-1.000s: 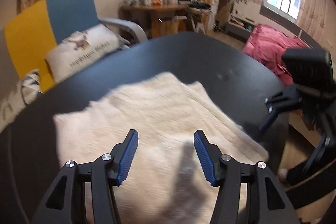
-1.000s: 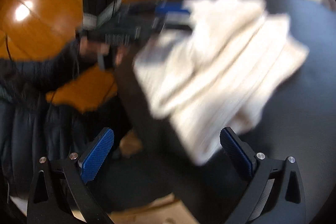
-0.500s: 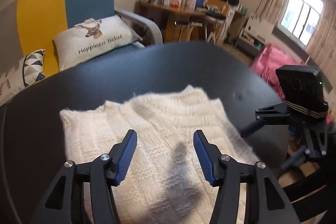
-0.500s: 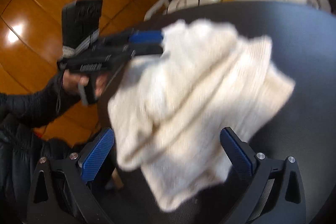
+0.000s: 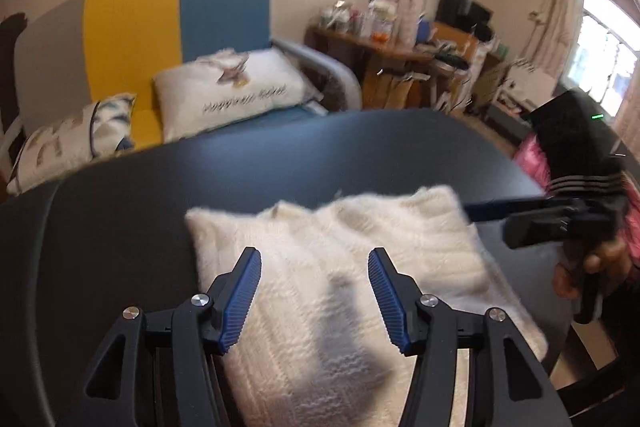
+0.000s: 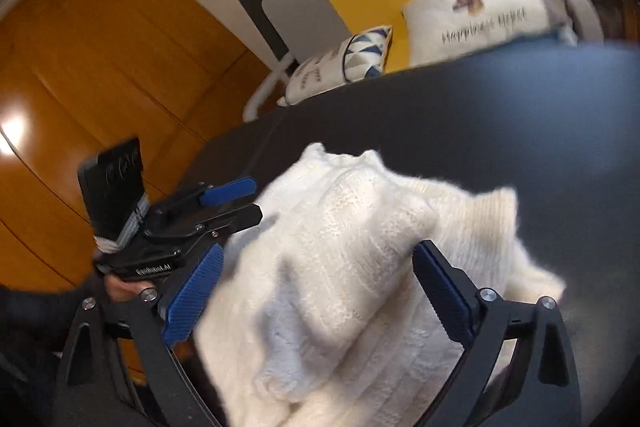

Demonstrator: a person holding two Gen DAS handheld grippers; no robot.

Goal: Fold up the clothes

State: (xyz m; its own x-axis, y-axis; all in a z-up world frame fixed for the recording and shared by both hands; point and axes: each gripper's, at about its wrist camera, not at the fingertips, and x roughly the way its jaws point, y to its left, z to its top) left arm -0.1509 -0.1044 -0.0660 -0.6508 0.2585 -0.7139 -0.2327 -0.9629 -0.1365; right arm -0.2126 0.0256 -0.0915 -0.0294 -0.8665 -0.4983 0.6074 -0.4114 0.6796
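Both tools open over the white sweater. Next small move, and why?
Probably lower the right tool and close on the raised fold of the white sweater. Both tools are open, holding nothing; the left tool hovers over the flatter near part, while the sweater is bunched unevenly on the black table.

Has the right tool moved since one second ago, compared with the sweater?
Yes. In the left wrist view, the right tool has come in to the white sweater's far right corner.

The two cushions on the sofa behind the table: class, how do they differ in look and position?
The larger cushion is white with an animal print and a line of script; the smaller cushion carries blue and grey triangles. The larger sits before the blue backrest panel, the smaller lower, by the yellow and grey panels. Both lean against the sofa.
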